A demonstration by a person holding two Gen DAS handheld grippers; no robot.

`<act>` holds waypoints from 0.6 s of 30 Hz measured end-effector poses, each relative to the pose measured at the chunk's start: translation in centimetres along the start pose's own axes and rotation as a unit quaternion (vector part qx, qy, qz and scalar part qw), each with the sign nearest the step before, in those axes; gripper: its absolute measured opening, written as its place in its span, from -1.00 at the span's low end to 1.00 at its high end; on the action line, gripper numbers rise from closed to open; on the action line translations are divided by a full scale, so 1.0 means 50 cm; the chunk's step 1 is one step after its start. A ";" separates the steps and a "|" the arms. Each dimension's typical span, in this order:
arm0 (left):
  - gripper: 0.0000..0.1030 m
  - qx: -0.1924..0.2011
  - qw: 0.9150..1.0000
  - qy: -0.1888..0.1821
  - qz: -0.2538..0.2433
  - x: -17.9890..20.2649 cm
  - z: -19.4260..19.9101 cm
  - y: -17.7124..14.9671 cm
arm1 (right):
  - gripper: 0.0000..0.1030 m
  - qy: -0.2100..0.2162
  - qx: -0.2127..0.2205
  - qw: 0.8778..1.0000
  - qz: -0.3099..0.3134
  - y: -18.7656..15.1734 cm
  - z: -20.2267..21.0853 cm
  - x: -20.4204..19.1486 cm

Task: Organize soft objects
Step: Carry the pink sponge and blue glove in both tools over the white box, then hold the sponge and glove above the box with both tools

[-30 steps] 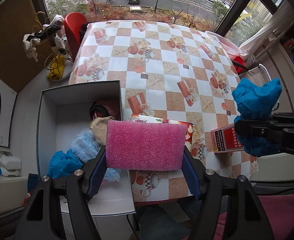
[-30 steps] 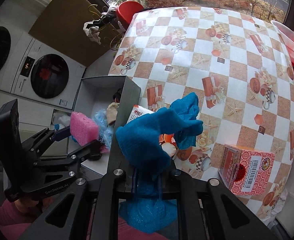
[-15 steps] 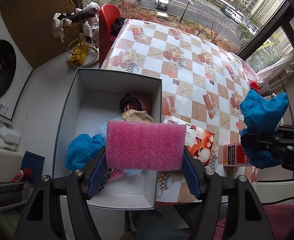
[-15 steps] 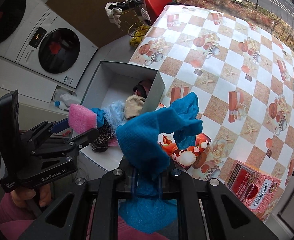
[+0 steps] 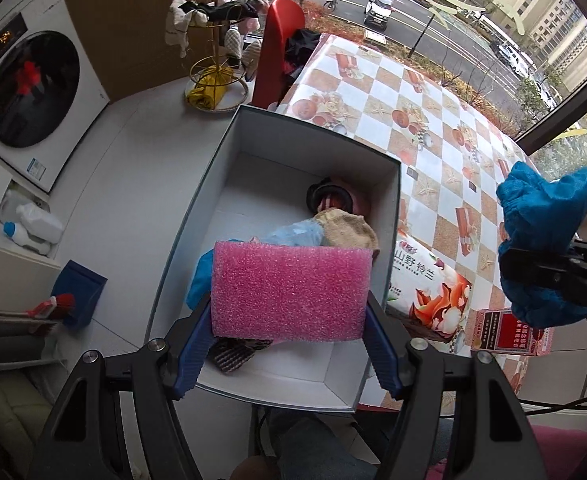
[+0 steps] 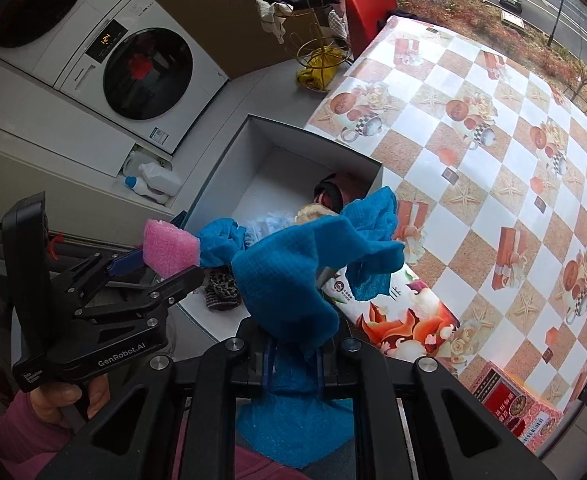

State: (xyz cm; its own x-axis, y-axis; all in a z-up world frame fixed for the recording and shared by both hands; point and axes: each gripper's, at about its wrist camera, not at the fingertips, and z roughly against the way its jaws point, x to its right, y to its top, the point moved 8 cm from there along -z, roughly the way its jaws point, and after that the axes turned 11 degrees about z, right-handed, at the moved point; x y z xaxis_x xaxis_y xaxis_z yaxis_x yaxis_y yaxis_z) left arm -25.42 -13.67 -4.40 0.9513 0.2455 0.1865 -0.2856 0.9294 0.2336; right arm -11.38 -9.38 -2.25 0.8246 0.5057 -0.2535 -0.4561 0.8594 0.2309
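Observation:
My left gripper is shut on a pink foam sponge, held above the near half of an open white box. The box holds a blue cloth, a pale blue fluffy piece, a beige knit item, a dark round item and a striped piece. My right gripper is shut on a blue cloth, hanging over the table edge beside the box. In the right wrist view the left gripper shows the sponge.
The box stands off the left edge of a checkered table. A flowered packet and a red carton lie on the table's near edge. Washing machines, detergent bottles, a gold rack and a red chair stand to the left.
Both grippers have swung left with their loads. The sponge went from over the box's right wall to above its inside. The blue cloth has come closer to the box.

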 end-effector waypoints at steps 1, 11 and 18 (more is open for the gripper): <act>0.41 -0.001 1.000 0.004 0.004 -0.006 -0.003 -0.001 | -0.71 0.001 -0.001 1.000 0.007 0.007 -0.005 -0.008; 0.41 -0.012 1.000 0.022 0.018 -0.033 -0.026 -0.021 | -0.71 0.019 -0.019 0.999 0.044 0.039 -0.053 -0.060; 0.41 -0.019 0.999 0.027 0.024 -0.042 -0.036 -0.026 | -0.71 0.025 -0.034 0.998 0.048 0.031 -0.074 -0.071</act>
State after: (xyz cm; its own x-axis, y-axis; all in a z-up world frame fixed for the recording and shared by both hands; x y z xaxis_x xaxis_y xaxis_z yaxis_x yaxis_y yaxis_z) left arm -26.87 -14.90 -6.80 0.9419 0.3031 0.1449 -0.3271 0.9257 0.1898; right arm -16.23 -9.57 -4.49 0.7593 0.5872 -0.2804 -0.5550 0.8094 0.1920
